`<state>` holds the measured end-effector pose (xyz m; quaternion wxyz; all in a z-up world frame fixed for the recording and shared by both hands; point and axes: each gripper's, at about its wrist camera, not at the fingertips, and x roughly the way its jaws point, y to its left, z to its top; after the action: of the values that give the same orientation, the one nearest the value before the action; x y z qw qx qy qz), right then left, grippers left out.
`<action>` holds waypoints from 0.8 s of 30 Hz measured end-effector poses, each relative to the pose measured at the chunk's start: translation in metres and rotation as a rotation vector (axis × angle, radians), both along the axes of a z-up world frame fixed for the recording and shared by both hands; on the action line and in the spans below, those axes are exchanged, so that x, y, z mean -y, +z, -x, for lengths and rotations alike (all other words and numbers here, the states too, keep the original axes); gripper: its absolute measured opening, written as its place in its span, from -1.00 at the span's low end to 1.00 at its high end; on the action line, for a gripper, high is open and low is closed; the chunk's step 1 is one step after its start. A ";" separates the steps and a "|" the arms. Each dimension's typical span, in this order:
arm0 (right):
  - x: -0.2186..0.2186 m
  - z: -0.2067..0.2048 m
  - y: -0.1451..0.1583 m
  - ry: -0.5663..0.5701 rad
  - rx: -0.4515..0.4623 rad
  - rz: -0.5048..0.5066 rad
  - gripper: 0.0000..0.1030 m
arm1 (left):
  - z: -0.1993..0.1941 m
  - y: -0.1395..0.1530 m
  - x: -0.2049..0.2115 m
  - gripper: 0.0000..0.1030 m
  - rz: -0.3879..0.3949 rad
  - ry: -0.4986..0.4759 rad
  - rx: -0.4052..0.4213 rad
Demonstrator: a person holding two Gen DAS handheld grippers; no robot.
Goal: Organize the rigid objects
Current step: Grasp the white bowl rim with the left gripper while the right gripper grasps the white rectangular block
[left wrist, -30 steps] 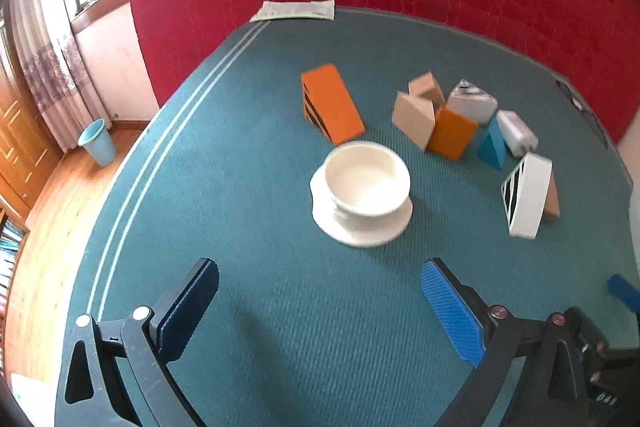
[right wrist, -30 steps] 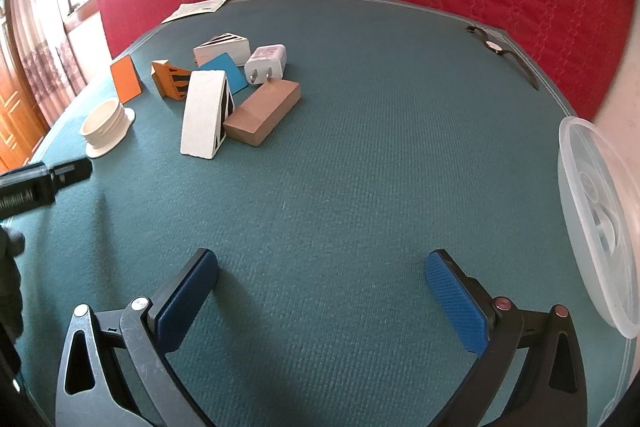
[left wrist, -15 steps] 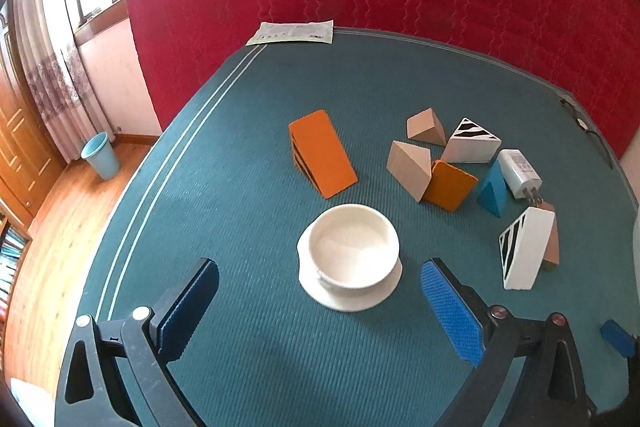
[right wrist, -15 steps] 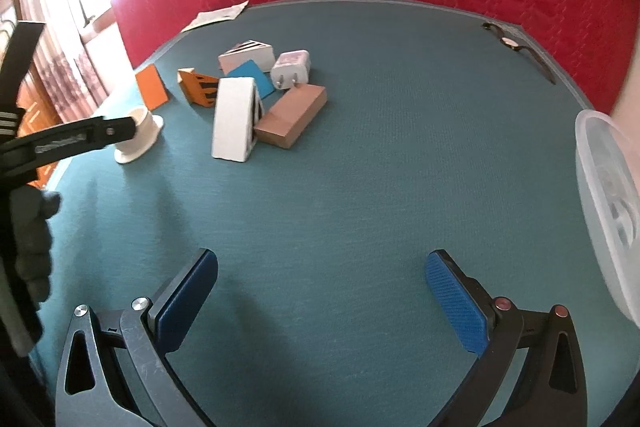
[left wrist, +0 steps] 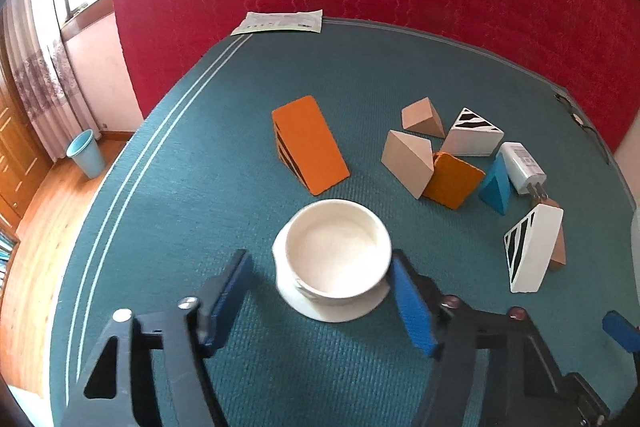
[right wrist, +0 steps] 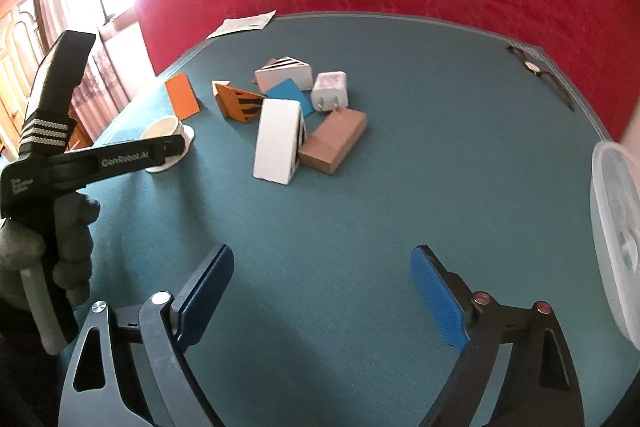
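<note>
A white bowl (left wrist: 338, 247) on its saucer sits between the fingers of my left gripper (left wrist: 319, 259), whose jaws are closing. The right pad (left wrist: 408, 299) is at the bowl's rim; the left pad stands apart from it. Beyond lie an orange wedge (left wrist: 308, 145), two beige wedges (left wrist: 408, 161), a striped white wedge (left wrist: 474, 135), a blue wedge (left wrist: 496, 183), a white charger (left wrist: 522, 163) and a tall white striped wedge (left wrist: 532, 251). My right gripper (right wrist: 321, 255) hovers over bare green cloth with its jaws closing on nothing. In the right wrist view the bowl (right wrist: 164, 129) shows behind the left gripper's finger.
A clear plastic container (right wrist: 616, 247) stands at the table's right edge. A wristwatch (right wrist: 536, 67) lies at the far right, a paper sheet (left wrist: 280, 23) at the far edge. A brown block (right wrist: 334, 141) leans beside the tall wedge. A gloved hand (right wrist: 68, 227) holds the left gripper. The table drops off on the left.
My left gripper has moved up to the bowl and its jaws have narrowed around it. The right jaws have narrowed a little, and the left gripper and gloved hand have come into the right view.
</note>
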<state>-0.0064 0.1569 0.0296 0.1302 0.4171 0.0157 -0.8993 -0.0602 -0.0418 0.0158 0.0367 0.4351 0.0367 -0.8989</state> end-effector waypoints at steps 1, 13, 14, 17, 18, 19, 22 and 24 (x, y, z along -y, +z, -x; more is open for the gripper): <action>0.002 0.001 0.001 0.003 -0.003 -0.001 0.72 | -0.001 0.000 0.000 0.14 -0.004 -0.002 -0.003; 0.032 0.032 0.008 0.056 -0.013 0.024 0.20 | -0.007 0.004 -0.003 0.06 -0.007 -0.006 -0.040; 0.033 0.036 0.007 0.054 -0.008 0.033 0.16 | -0.007 0.004 -0.002 0.06 -0.008 -0.003 -0.042; 0.034 0.047 0.006 0.041 -0.012 0.046 0.11 | -0.007 0.005 0.000 0.06 -0.011 0.004 -0.046; 0.034 0.051 0.006 0.035 -0.014 0.047 0.10 | -0.007 0.005 0.000 0.06 -0.011 0.003 -0.046; 0.035 0.055 0.005 0.028 -0.013 0.051 0.08 | -0.007 0.004 -0.001 0.06 -0.011 0.002 -0.045; 0.036 0.061 0.007 0.024 -0.023 0.070 0.05 | -0.007 0.003 -0.003 0.06 -0.007 -0.003 -0.045; 0.039 0.064 0.007 0.027 -0.030 0.071 0.05 | -0.007 0.002 -0.004 0.06 -0.002 -0.008 -0.044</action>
<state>-0.0707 0.1184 0.0367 0.1565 0.3985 -0.0085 -0.9037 -0.0530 -0.0378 0.0176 0.0316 0.4155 0.0367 -0.9083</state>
